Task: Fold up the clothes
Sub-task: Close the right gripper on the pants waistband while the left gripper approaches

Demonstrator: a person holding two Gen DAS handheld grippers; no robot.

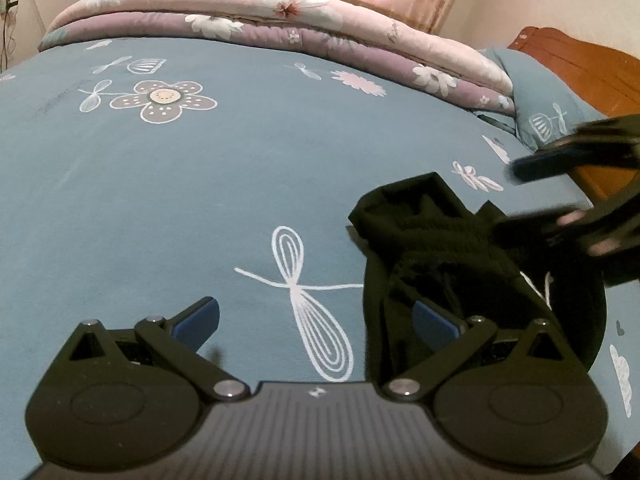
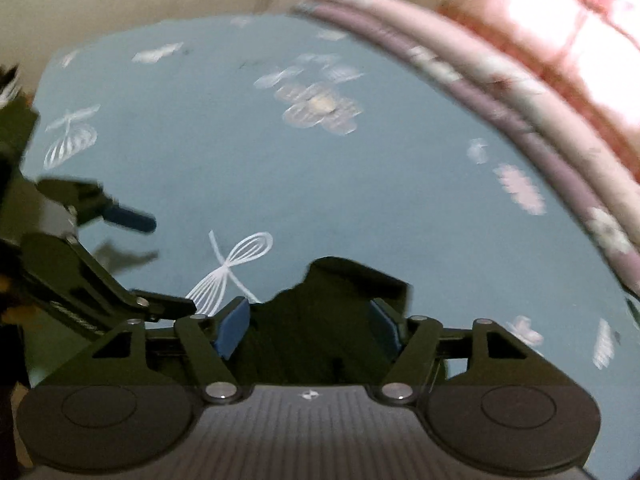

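Smooth blue floral bedsheet (image 1: 200,184) under crumpled black knit garment (image 1: 432,240)

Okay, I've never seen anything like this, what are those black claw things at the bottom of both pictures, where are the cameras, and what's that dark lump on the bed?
Each claw is a hand-held two-finger gripper, one in each of a person's hands, with a camera looking along its fingers. One picture comes from the left gripper, the other from the right gripper. Both stand open, holding nothing. The lump is a black garment, bunched up on a blue bedsheet printed with flowers. It sits between the right gripper's blue pads, ungripped. A folded pink quilt lies behind.
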